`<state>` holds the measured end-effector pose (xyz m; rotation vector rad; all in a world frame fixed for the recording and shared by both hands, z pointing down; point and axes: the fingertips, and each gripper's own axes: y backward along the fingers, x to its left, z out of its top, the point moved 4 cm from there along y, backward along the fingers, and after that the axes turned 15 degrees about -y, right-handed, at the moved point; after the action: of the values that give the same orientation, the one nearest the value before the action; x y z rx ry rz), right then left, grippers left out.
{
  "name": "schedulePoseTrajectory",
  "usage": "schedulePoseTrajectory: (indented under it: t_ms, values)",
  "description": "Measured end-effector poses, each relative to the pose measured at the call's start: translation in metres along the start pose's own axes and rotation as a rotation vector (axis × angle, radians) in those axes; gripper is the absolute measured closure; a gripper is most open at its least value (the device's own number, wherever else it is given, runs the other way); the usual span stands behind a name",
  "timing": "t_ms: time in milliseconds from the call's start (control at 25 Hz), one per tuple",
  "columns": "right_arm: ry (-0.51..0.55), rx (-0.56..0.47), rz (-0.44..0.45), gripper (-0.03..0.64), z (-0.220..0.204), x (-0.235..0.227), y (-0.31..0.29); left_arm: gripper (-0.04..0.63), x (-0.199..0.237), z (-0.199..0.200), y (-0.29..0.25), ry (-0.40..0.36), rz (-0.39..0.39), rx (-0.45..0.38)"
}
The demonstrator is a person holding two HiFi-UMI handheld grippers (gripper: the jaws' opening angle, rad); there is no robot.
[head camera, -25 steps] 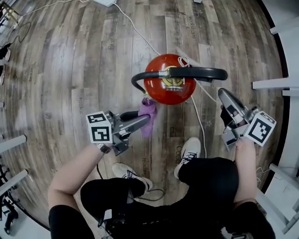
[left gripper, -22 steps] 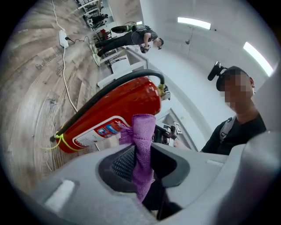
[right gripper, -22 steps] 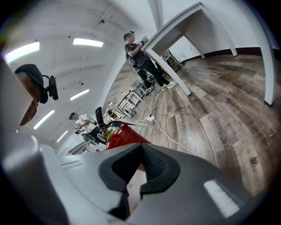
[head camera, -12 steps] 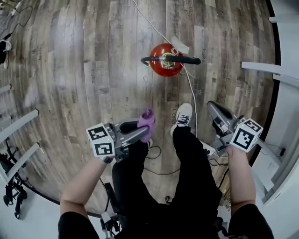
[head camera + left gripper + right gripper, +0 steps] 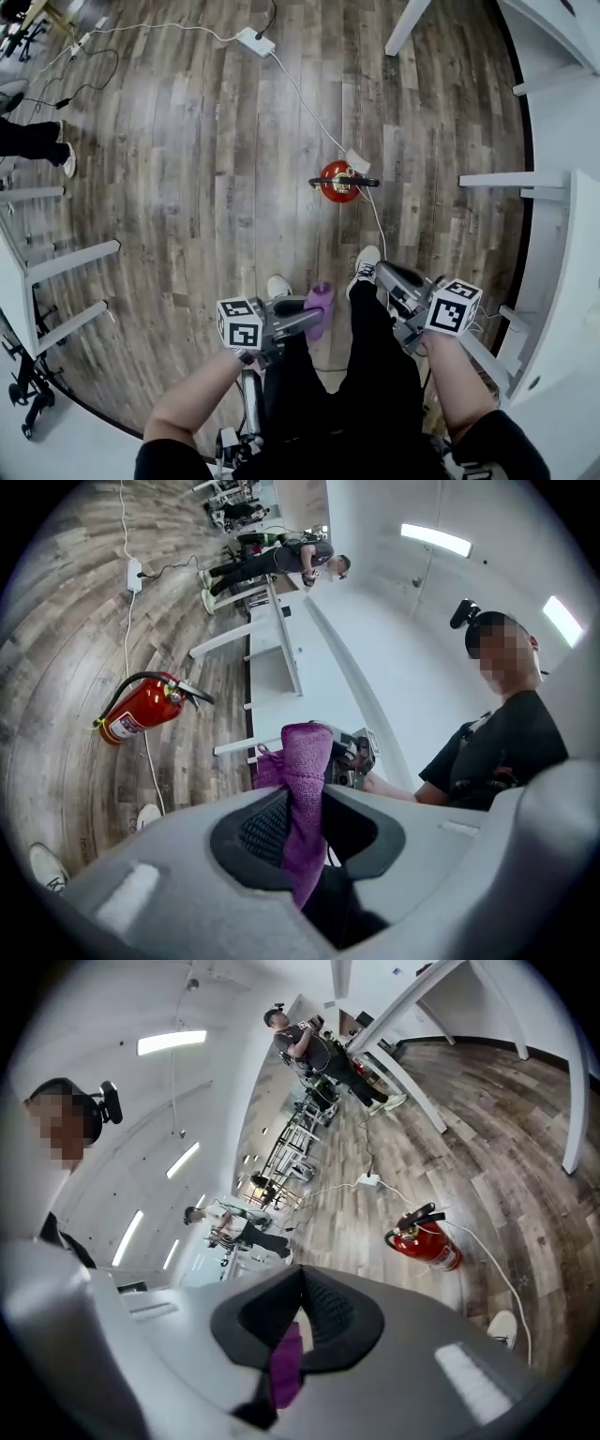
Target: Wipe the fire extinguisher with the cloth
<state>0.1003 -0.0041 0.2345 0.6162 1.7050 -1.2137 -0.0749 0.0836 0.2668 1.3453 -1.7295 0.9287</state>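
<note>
Head view: the fire extinguisher (image 5: 337, 181) stands upright on the wooden floor (image 5: 206, 187), ahead of your shoes and well apart from both grippers; a white cable (image 5: 298, 89) runs past it; your left gripper (image 5: 309, 319) carries the purple cloth (image 5: 321, 300) at its tip, while your right gripper (image 5: 384, 272) points toward the cylinder with nothing visibly in it

Left gripper view: the jaws are clenched on the cloth (image 5: 302, 771), pinched at its bunched middle so that a tuft stands above the pads and a tail hangs below; the extinguisher (image 5: 141, 710) appears far off on the floor, its black lever and hose at the top

Right gripper view: the jaws meet at their tips and grasp nothing; a purple strip shows low in the hollow behind them, probably the cloth in your other gripper; the extinguisher (image 5: 427, 1239) lies well beyond

Handling, as a judgement: the cloth is light, soft and limp, so a firm pinch suits it; the cylinder is likely heavy, rigid and smooth-painted, and may tip if pushed high; steady it at the neck or lever and wipe along the red body
</note>
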Motion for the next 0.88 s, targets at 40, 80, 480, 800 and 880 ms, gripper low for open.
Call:
schedulePoseTrajectory:
  t_ms: [40, 80, 480, 800, 880]
  values:
    - [-0.003, 0.004, 0.016, 0.615, -0.002, 0.015, 0.004, 0.514, -0.014, 0.009, 0.001, 0.000, 0.001, -0.018]
    - [-0.005, 0.009, 0.024, 0.615, -0.006, 0.029, 0.008, 0.514, -0.029, 0.017, 0.002, -0.001, -0.002, -0.038]
    - [0.085, 0.010, 0.084, 0.615, -0.051, 0.149, 0.046, 0.512, -0.153, 0.064, 0.036, -0.110, -0.100, -0.029]
    - [0.130, -0.064, 0.103, 0.615, -0.097, 0.189, 0.050, 0.511, -0.189, 0.076, 0.071, -0.224, -0.124, -0.030]
    - [0.133, -0.096, 0.106, 0.615, -0.111, 0.199, 0.050, 0.512, -0.192, 0.073, 0.087, -0.241, -0.117, -0.042]
